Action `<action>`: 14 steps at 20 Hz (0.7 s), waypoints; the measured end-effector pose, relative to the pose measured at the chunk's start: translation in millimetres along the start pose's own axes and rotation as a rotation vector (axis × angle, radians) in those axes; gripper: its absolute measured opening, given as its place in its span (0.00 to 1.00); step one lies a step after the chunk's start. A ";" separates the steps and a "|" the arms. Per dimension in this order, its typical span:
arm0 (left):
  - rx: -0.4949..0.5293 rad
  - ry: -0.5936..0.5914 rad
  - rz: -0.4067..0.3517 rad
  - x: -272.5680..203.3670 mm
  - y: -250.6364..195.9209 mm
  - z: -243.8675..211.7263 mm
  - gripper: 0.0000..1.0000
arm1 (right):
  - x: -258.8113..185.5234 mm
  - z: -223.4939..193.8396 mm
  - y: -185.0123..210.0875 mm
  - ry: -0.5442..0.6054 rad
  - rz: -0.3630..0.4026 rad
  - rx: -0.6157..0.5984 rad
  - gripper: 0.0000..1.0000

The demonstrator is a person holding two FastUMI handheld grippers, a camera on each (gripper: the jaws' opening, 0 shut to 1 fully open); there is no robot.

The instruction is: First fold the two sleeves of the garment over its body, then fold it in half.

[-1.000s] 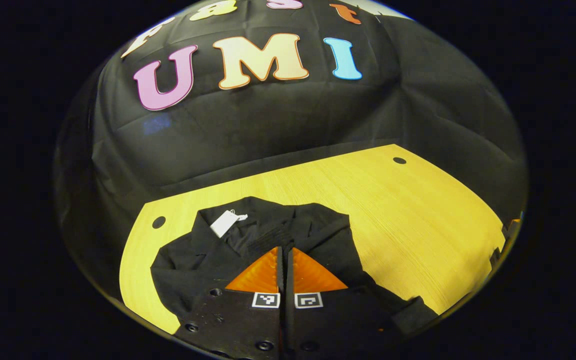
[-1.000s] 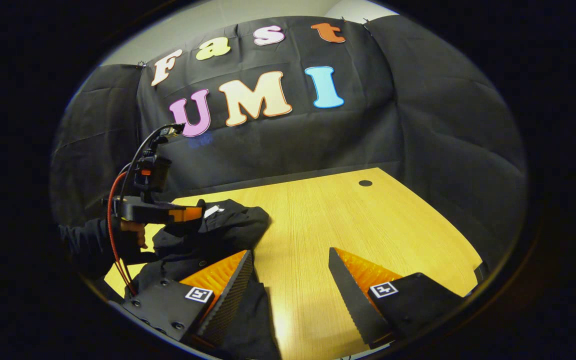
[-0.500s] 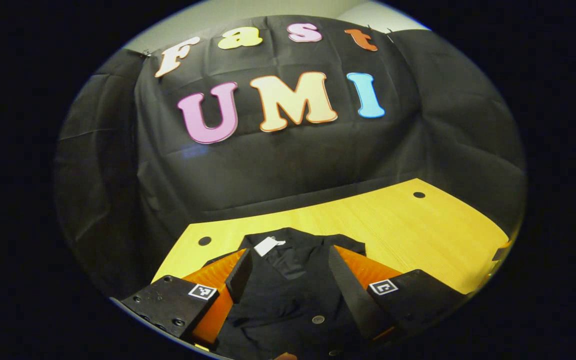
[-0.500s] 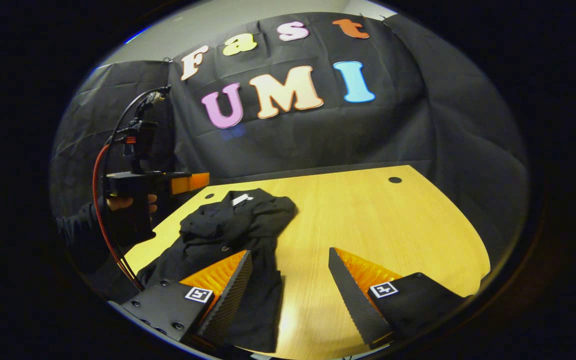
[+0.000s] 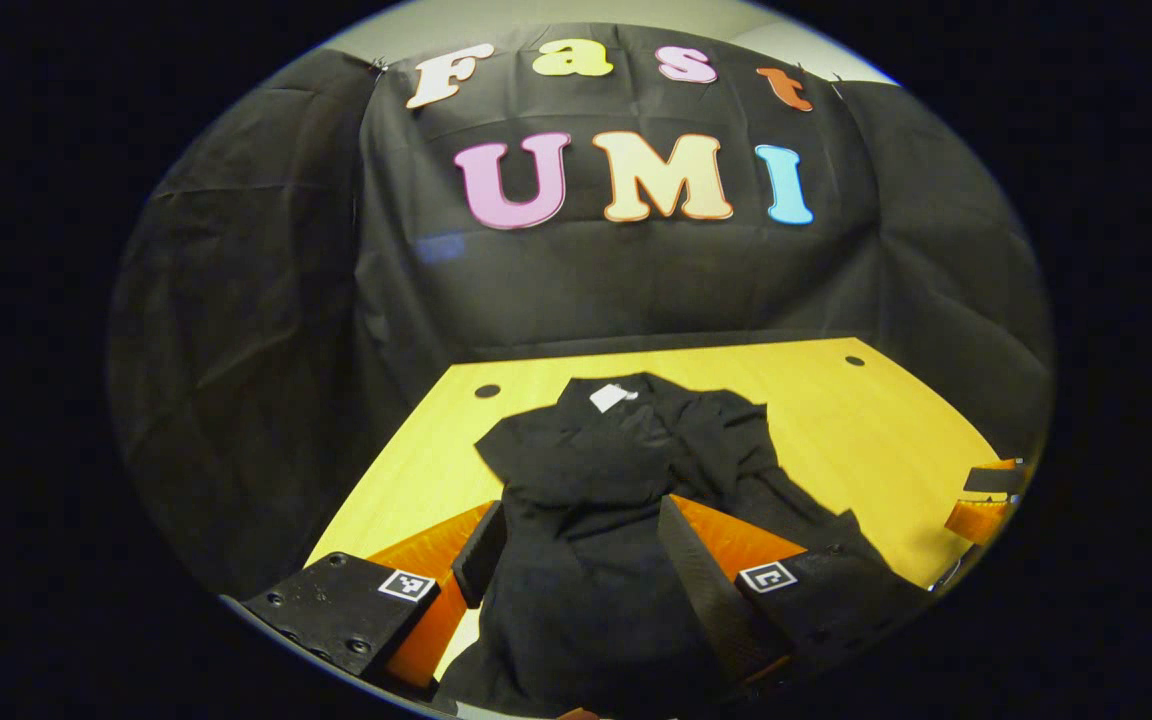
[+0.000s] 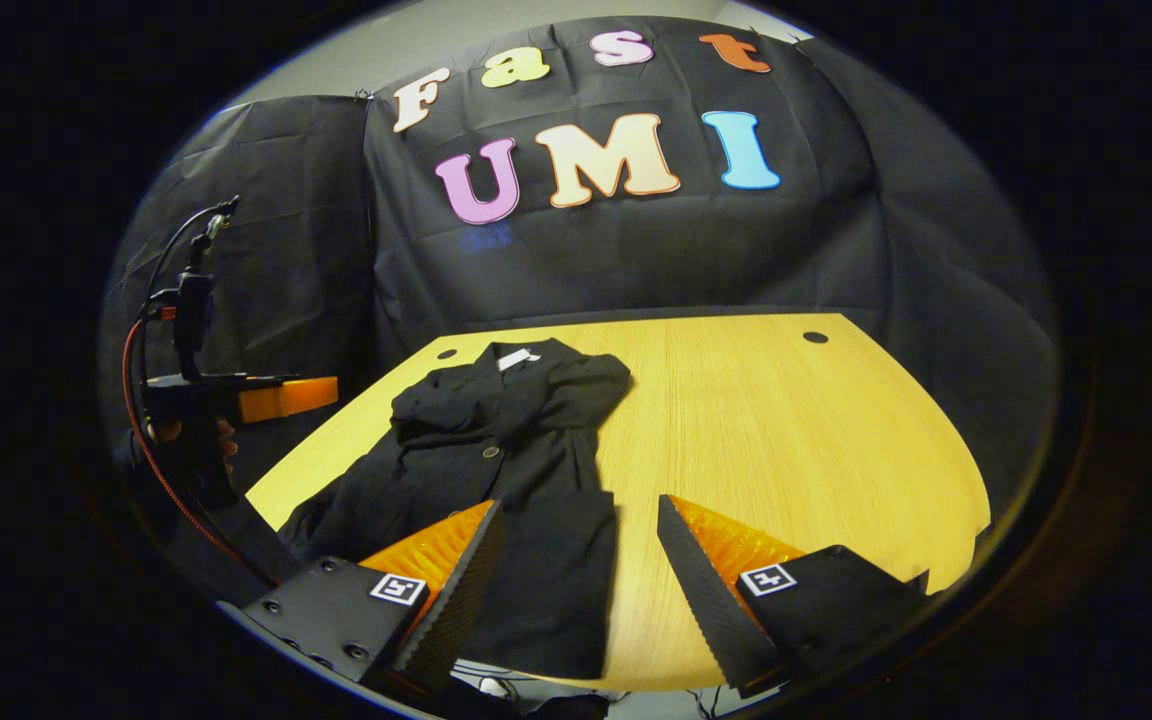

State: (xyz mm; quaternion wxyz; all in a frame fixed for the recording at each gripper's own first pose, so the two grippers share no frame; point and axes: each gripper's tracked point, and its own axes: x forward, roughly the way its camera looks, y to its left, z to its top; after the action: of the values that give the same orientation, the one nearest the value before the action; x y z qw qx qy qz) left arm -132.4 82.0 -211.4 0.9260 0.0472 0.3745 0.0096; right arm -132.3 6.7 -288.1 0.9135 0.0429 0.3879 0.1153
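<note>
A black garment [image 5: 616,470] lies on the yellow wooden table [image 5: 866,420], its collar with a white tag [image 5: 613,397] at the far end. Folds of cloth are bunched over its chest. My left gripper [image 5: 578,510] hovers open above the garment's lower part, holding nothing. In the right gripper view the garment [image 6: 506,450] stretches from the collar tag [image 6: 513,358] toward the near table edge. My right gripper [image 6: 580,503] is open above its hem and the bare table [image 6: 786,420]. The left gripper [image 6: 281,397] hangs in a hand left of the table.
The table has small round holes near its far corners [image 5: 487,391] [image 6: 816,337]. Black cloth walls stand close behind and beside the table. The right gripper [image 5: 986,495] shows at the table's right edge. Bare wood spreads to the right of the garment.
The left gripper opened, let go of the cloth over the garment's chest, and drew back from the garment. The right gripper also pulled back, so more of the garment shows.
</note>
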 end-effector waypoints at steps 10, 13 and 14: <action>-0.077 0.203 -0.006 -40.7 50.3 -123.1 0.94 | -0.9 -69.6 18.1 0.147 -0.106 -0.023 0.98; -0.080 0.259 -0.011 -43.2 55.3 -153.4 0.94 | 4.4 -87.4 18.2 0.193 -0.131 -0.024 0.93; -0.080 0.274 -0.011 -44.2 57.7 -162.5 0.94 | 6.6 -94.4 17.5 0.212 -0.141 -0.026 0.98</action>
State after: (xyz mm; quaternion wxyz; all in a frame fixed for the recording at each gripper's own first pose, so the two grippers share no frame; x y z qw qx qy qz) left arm -276.0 150.0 -291.5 0.8673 0.0067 0.4971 0.0260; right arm -198.8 24.2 -355.4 0.8738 -0.0089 0.4826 0.0597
